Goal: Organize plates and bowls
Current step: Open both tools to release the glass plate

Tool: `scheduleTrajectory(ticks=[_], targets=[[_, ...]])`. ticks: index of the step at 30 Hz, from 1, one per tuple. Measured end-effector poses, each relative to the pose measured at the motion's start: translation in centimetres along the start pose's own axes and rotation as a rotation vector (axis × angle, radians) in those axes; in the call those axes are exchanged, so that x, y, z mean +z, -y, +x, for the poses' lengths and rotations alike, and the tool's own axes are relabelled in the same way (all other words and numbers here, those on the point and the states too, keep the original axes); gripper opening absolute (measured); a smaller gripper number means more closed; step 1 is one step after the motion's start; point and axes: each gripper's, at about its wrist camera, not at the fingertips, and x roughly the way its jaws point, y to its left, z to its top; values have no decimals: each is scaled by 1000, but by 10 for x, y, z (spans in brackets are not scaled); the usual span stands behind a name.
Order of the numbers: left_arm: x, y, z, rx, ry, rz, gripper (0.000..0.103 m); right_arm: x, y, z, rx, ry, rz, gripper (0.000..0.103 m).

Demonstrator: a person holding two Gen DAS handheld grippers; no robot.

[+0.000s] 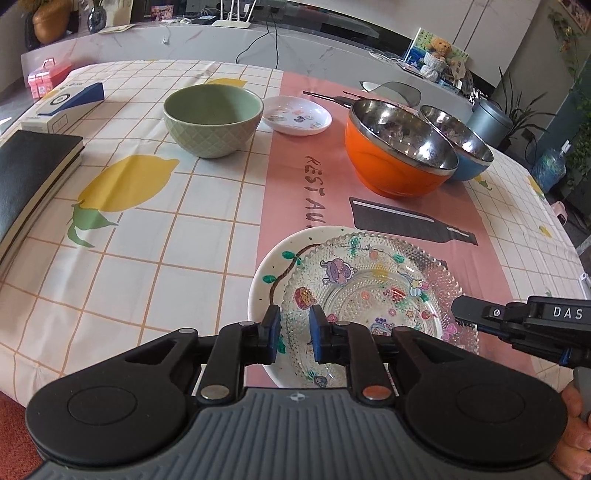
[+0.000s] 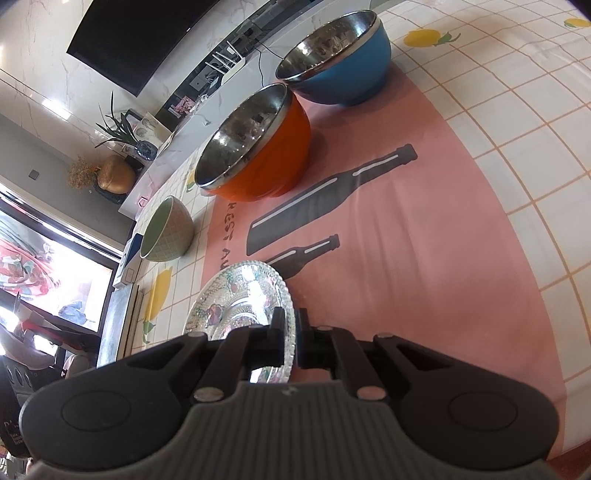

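The right gripper (image 2: 291, 334) pinches the glass plate's (image 1: 369, 291) rim, over the white plate (image 1: 264, 284) near the table's front edge. The left gripper (image 1: 294, 328) hovers part-open, empty. Bare cloth (image 1: 207, 229) separates the green bowl (image 1: 213, 120) and orange bowl (image 1: 399, 155).

Table covered by a white cloth (image 1: 207, 221) with an orange grid, yellow lemon prints and a pink central panel bearing dark bottle silhouettes. Behind it, a long white marble-patterned counter (image 1: 207, 38) carrying a white router with upright antennas (image 1: 232, 22), black trailing cables, a golden-brown round vase (image 1: 50, 22) and a small teddy bear (image 1: 439, 50) before a picture card. Pale marble-look wall holding a large black flat screen (image 2: 140, 37). Bright window (image 2: 48, 273) at one side, daylight entering. Green leafy potted plants (image 1: 517, 107) by the grey wall; blue water bottle (image 1: 550, 166) on the floor. Red carpet (image 1: 14, 435) underfoot.
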Motion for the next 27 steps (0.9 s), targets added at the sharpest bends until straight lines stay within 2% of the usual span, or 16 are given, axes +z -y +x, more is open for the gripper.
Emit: scheduleTrajectory(ticks=[11, 17, 20, 22, 23, 25, 27], targets=[[0, 20, -1, 72, -5, 172, 24, 0, -1, 0, -1, 1, -3, 3], [-2, 28, -1, 119, 2, 246, 30, 0, -2, -1, -5, 1, -10, 3], [-3, 19, -4, 99, 25, 205, 32, 0, -3, 0, -10, 1, -12, 3], [-4, 8, -7, 81, 53, 150, 50, 0, -5, 0, -16, 3, -26, 3], [-5, 2, -8, 80, 64, 123, 54, 0, -6, 0, -21, 4, -36, 3], [-6, -10, -9, 73, 66, 72, 56, 0, -10, 1, -34, 7, -62, 3], [-7, -22, -8, 36, 52, 16, 56, 1, -15, 4, -47, 7, -95, 3]])
